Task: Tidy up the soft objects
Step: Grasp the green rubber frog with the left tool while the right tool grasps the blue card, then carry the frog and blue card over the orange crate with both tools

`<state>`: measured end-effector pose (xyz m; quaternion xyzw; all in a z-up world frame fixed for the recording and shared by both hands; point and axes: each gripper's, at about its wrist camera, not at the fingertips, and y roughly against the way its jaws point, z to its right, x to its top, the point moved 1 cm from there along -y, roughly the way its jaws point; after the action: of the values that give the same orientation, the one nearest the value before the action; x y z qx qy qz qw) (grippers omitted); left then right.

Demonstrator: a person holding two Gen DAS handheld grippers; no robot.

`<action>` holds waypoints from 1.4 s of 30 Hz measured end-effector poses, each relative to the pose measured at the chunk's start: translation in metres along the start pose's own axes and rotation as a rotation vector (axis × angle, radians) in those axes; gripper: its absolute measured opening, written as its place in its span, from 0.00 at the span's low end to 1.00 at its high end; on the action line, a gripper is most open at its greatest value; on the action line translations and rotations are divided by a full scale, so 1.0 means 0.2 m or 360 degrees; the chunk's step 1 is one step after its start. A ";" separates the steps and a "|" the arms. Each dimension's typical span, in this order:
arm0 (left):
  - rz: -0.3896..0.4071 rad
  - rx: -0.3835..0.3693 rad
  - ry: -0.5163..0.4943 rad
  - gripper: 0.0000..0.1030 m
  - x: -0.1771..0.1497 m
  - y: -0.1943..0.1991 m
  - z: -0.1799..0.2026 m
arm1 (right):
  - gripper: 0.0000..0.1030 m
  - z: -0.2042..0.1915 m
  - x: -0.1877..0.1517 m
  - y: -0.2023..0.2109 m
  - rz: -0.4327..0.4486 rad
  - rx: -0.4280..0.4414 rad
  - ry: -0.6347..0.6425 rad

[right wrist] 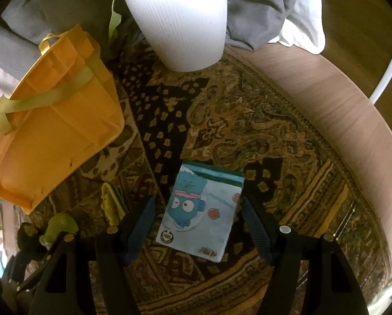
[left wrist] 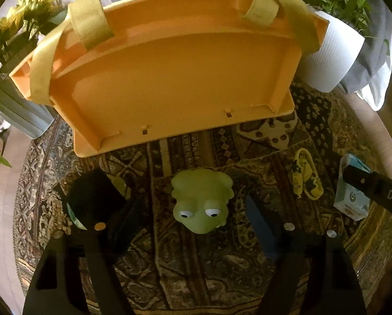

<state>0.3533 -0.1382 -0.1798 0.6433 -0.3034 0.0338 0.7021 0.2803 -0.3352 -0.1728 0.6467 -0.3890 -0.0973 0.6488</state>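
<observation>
Left tool (left wrist: pixel 196 210) straddles frog toy (left wrist: pixel 202 200); orange bag (left wrist: pixel 169 78) holds nothing visible.

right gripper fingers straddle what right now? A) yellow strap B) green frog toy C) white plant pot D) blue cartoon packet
D: in the right wrist view the blue cartoon packet lies flat on the rug between the open fingers of the right gripper, the pads clear of its edges.

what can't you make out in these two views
- Dark object, left wrist view: the finger of the left hand-held gripper covers it, identity unclear.
- Green toy, right wrist view: mostly behind the right hand-held gripper frame.
- Orange bag: rear cut off, contents unseen.
- Yellow item: too small to identify.
</observation>
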 end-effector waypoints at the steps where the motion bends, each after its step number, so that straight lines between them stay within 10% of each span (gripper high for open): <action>1: -0.0008 -0.0005 0.0003 0.71 0.00 -0.01 0.00 | 0.67 0.00 0.00 0.00 -0.0001 -0.0003 0.0007; 16: -0.0040 -0.0047 0.0026 0.44 0.03 -0.09 0.01 | 0.64 0.00 0.00 -0.08 -0.0068 -0.0028 0.0035; 42: 0.0296 -0.0037 0.0065 0.44 0.03 0.36 -0.07 | 0.59 -0.22 -0.03 0.30 0.0259 0.0249 0.0422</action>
<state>0.3320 -0.1148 -0.1142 0.6034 -0.3477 0.1084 0.7094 0.2821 -0.2893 -0.1147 0.6689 -0.3574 0.0722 0.6478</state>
